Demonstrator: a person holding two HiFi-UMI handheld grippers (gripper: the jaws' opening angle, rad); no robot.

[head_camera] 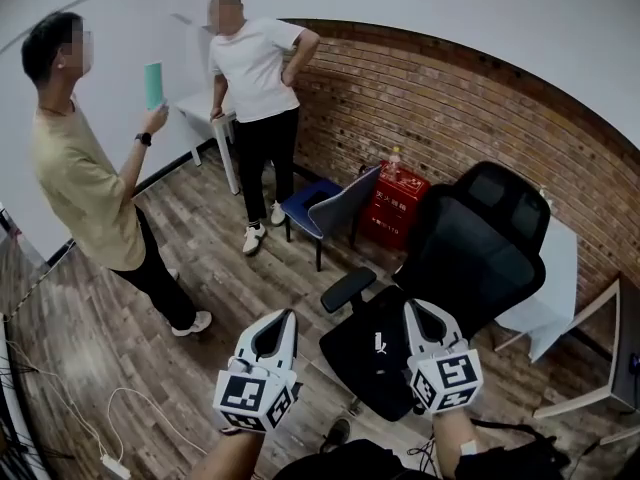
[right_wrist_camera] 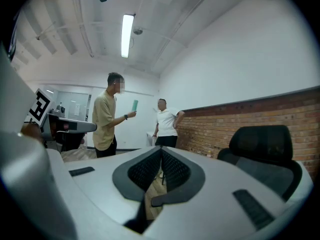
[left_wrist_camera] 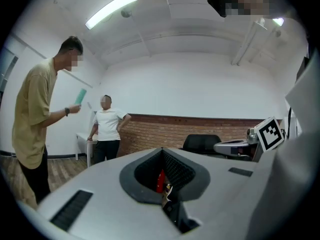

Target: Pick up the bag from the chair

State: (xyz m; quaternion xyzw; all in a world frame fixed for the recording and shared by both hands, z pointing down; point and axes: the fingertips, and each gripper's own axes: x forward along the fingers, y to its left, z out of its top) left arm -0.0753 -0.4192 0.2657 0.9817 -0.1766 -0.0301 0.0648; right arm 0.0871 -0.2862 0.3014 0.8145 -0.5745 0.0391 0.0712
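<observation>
A: Grippers first, quick.
B: Left gripper (head_camera: 287, 319): jaws pressed together at the tips, nothing between them. Right gripper (head_camera: 415, 313): same, closed and empty. They sit side by side, low in the head view, tips pointing away from the person.
A: Bag?
B: Black bag (head_camera: 372, 356) with a small white logo lies on the seat of the black office chair (head_camera: 482, 236), just ahead of the grippers. The right gripper's tip overlaps the bag's right part in the head view; can't tell if it touches. The left gripper is left of the seat, over the wood floor (head_camera: 220, 268).
A: Behind that?
B: Blue chair (head_camera: 322, 204) is beyond the armrest. A red box (head_camera: 397, 206) is just beside it, against the brick wall (head_camera: 440, 93). Farther left, a person in a tan shirt (head_camera: 85, 183) holds up a green card (head_camera: 153, 85). A person in a white shirt (head_camera: 252, 68) rests a hand on a white table (head_camera: 200, 108) in the far corner.
</observation>
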